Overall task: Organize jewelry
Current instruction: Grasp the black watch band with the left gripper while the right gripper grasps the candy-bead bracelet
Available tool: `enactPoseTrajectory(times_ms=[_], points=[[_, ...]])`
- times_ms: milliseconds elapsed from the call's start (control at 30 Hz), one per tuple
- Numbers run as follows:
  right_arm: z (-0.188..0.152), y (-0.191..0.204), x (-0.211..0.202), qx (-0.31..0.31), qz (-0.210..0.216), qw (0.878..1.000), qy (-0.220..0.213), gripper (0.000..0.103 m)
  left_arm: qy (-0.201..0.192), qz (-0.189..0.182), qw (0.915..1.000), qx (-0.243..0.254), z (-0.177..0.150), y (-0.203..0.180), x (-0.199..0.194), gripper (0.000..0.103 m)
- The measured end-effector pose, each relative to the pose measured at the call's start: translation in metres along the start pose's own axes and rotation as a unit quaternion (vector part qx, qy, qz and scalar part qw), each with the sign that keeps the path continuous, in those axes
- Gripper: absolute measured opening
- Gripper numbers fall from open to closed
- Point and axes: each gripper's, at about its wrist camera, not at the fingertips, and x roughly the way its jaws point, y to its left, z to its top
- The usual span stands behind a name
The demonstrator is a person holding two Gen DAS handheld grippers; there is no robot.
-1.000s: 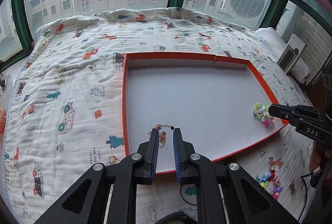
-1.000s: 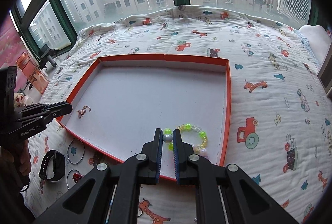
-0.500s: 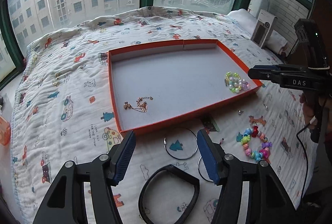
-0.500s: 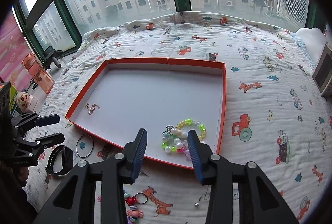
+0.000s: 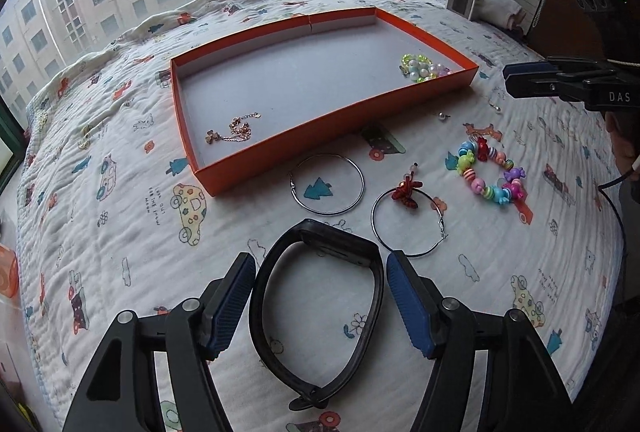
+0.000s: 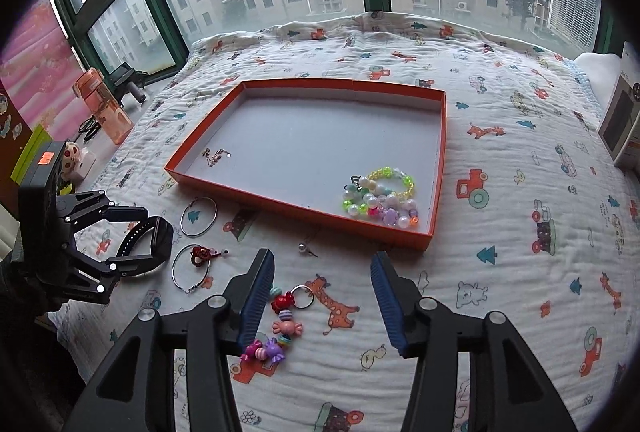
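Looking along the left gripper (image 5: 320, 284), its blue-padded fingers (image 5: 234, 302) stand spread wide on either side of a black wristband (image 5: 316, 308) lying on the quilt (image 5: 120, 232); the pads are close beside the band but not closed on it. Beyond it lie two thin metal hoops (image 5: 327, 184), the nearer one carrying a red charm (image 5: 406, 192), and a multicoloured bead bracelet (image 5: 488, 172). The orange tray (image 5: 320, 136) holds a gold chain (image 5: 232, 132) at its near left corner and a pastel bead bracelet (image 5: 422, 66) at its far right. At the right edge the right gripper (image 5: 516, 80) shows the letters "DAS" on its body. The print "LOOK OUT FOR MOM" sits beside a cartoon car on the quilt.

From the right wrist camera, the right gripper (image 6: 322, 284) is likewise spread open, holding nothing, with the multicoloured bead bracelet (image 6: 280, 324) just beside its left pad. A small silver stud (image 6: 306, 248) lies near the tray's front wall (image 6: 280, 204). The left gripper (image 6: 132, 236) straddles the wristband (image 6: 148, 244). An orange bottle (image 6: 102, 104) stands by the window.
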Motion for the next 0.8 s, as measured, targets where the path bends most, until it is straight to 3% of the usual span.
enactPoseTrajectory(times_ms=[267, 633, 800], points=[[-0.031, 0.005, 0.001, -0.017, 0.004, 0.999, 0.03, 0.055, 0.008, -0.005, 0.9998, 0.019, -0.004, 0.001, 0.01, 0.072], [-0.035, 0.019, 0.017, -0.011, 0.022, 0.999, 0.039, 0.054, -0.003, -0.007, 0.9999, 0.008, -0.005, 0.001, 0.011, 0.07], [-0.035, 0.017, 0.029, 0.011, 0.018, 0.999, 0.051, 0.042, -0.006, -0.008, 0.9999, 0.003, -0.005, 0.003, 0.011, 0.07]])
